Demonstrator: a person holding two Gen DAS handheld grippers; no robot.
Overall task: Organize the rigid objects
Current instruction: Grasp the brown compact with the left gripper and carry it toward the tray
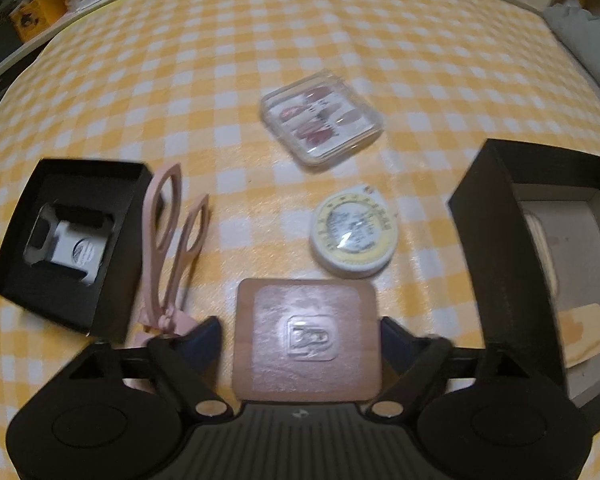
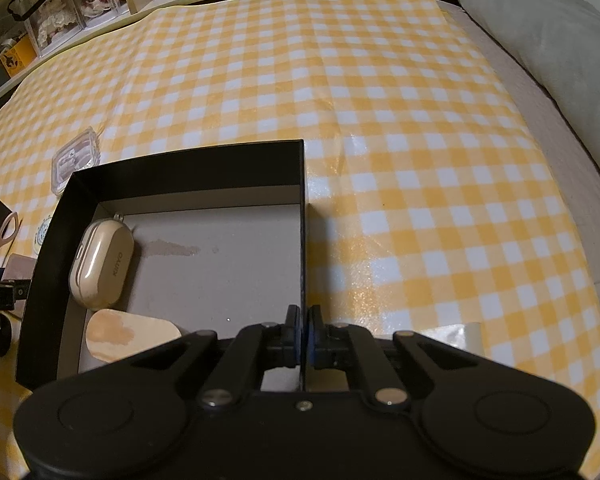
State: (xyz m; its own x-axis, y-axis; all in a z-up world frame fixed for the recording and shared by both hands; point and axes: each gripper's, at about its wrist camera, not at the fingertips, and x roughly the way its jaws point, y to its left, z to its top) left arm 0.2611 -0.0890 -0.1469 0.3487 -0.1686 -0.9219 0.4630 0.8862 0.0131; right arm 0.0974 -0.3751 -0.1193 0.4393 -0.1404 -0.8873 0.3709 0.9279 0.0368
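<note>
My left gripper (image 1: 302, 328) is shut on a flat brown square case (image 1: 306, 336), one finger on each side. Beyond it lie a round yellow-rimmed tin (image 1: 354, 234), a clear plastic case of red press-on nails (image 1: 320, 118) and pink scissors (image 1: 172, 240). A large black open box (image 2: 188, 240) holds a beige earbud case (image 2: 102, 264) and a flat wooden piece (image 2: 128, 334). My right gripper (image 2: 303, 332) is shut on the box's right wall (image 2: 303, 200). The same box shows at the right of the left wrist view (image 1: 504, 248).
A small black box (image 1: 68, 236) with a white device inside sits at the left. The yellow checked cloth (image 2: 380, 120) covers the table. A grey cushion (image 2: 548, 52) lies at the far right. Shelves with clutter (image 2: 80, 4) stand behind the table.
</note>
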